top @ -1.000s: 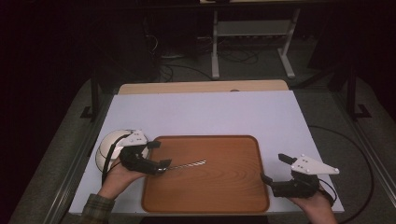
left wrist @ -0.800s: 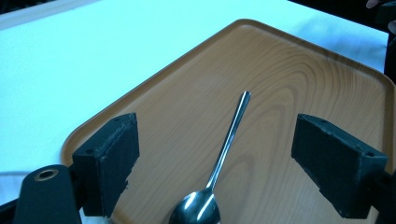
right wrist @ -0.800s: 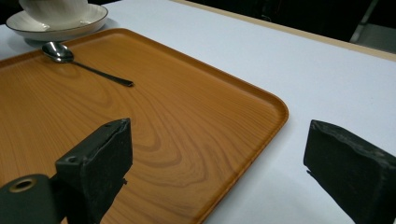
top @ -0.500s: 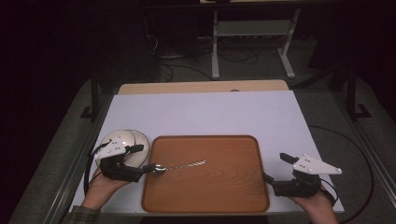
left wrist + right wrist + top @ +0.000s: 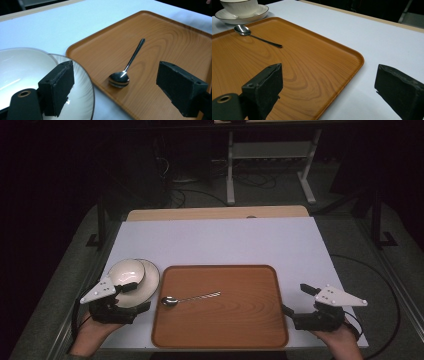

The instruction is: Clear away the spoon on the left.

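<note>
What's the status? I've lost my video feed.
Both grippers open, empty: left gripper, right gripper. Spoon flat on tray, beside bowl. Nothing blocking.

Overhead light falls bright on the white surface point(image 5: 220, 240) while the room behind stays dark. Glare glints on the spoon point(image 5: 123, 75); nearby tongs blur softly.

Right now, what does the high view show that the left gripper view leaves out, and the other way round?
The high view alone takes in the right gripper, open beside the tray's right edge, both of the person's hands, and the floor and shelving beyond the table. The left gripper view alone gives the closeness: the left gripper open, one jaw over the plate, the spoon bowl lying between the jaws' line of sight. Both show the wooden tray, spoon, bowl and plate.
</note>
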The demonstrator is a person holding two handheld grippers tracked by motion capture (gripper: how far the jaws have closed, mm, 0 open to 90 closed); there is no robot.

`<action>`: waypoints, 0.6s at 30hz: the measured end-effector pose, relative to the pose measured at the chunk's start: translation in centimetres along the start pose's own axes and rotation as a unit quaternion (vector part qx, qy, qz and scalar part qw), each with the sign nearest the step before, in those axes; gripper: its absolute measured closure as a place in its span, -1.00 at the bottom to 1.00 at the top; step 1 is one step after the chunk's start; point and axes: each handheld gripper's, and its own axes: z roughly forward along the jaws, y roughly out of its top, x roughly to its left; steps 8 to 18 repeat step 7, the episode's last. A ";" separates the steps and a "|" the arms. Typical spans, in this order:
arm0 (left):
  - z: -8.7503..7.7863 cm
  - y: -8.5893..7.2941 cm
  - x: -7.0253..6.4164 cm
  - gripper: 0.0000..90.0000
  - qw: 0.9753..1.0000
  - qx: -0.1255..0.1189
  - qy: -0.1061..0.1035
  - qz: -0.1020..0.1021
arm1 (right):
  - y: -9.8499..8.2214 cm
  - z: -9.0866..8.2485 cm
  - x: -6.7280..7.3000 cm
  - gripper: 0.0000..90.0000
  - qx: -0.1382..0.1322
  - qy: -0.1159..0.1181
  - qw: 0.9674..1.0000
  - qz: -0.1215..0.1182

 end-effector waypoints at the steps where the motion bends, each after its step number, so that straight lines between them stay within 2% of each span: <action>1: -0.1 -0.1 0.1 -0.68 1.000 0.000 0.001 -0.001 | 0.0 0.0 0.0 -0.84 -0.001 0.000 1.000 0.000; 18: 0.1 -0.2 0.2 -0.68 1.000 0.005 0.002 0.002 | 0.0 0.0 -0.1 -0.84 -0.001 -0.001 1.000 0.001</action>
